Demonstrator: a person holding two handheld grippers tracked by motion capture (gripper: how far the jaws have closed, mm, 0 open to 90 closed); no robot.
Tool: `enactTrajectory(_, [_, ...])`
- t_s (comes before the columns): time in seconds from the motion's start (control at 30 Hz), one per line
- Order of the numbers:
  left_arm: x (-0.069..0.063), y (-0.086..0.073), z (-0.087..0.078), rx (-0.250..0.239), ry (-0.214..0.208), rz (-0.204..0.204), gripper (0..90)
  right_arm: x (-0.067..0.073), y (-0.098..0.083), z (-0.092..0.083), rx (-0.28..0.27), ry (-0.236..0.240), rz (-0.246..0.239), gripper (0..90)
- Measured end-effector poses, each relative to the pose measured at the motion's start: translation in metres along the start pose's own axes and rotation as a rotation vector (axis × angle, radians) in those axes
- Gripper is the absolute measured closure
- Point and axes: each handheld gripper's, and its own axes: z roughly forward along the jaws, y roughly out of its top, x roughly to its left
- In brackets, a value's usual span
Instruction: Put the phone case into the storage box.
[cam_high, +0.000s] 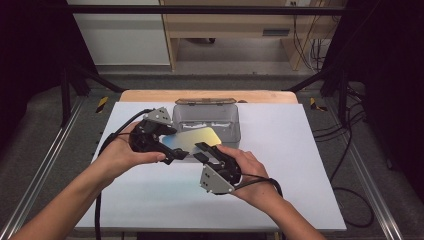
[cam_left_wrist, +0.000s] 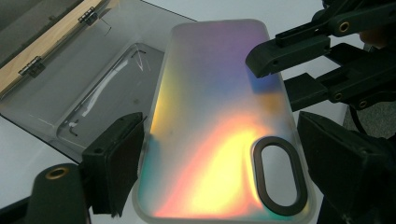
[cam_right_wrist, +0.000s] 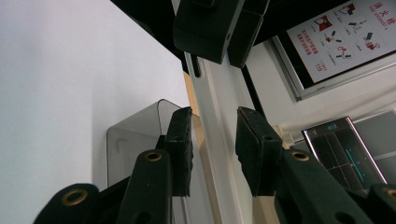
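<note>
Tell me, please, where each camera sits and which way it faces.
High view: above the table, looking down; forearms, left gripper, right gripper, phone case, clear box.
Left gripper view: along its jaws, across the case, toward the box.
Right gripper view: along its jaws, at the case edge-on.
Shared: all show the case.

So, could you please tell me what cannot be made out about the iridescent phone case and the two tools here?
- High view: the iridescent translucent phone case has both ends covered by the left tool and right tool.
- Left gripper view: the case's bottom end is cut off by the frame edge.
- Right gripper view: the case is edge-on, so contact with the pads is unclear.
- The clear plastic box looks blurred.
</note>
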Motion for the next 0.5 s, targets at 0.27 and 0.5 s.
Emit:
enactTrajectory(0.27, [-0.0004, 0.0010, 0.0030, 0.008, -0.014, 0.008, 17.5, 0.0001, -0.0013, 0.0012, -0.002, 0.004, -0.007, 70.2])
enactTrajectory(0.5, [0.0003, 0.0003, 0.0029, 0.009, -0.014, 0.003, 17.4, 0.0011, -0.0021, 0.0013, -0.003, 0.005, -0.003, 71.6])
